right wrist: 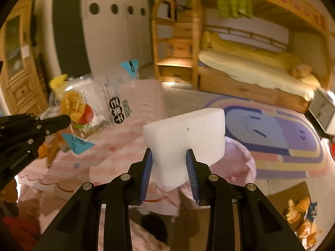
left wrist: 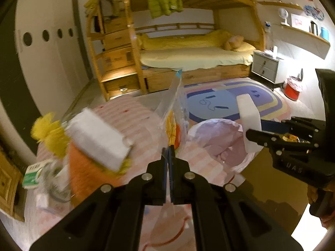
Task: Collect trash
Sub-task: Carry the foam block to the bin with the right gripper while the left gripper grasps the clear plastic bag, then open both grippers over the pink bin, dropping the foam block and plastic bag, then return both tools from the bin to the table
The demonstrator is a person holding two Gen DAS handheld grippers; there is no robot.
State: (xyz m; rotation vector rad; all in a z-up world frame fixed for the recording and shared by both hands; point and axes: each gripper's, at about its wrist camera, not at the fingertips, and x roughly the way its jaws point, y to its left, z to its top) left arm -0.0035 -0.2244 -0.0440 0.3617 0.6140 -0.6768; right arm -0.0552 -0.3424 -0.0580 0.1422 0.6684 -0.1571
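We read "芒果干" in black on the clear plastic snack bag with blue corners, left of centre in the right wrist view; smaller print is illegible. Our left gripper has its jaws closed on that bag's edge, the bag standing up from them at frame centre. Our right gripper has its jaws clamped on the white foam block, which sticks out past the blue pads, above the pink-lined trash bin, centre-right. Striped pink bench below.
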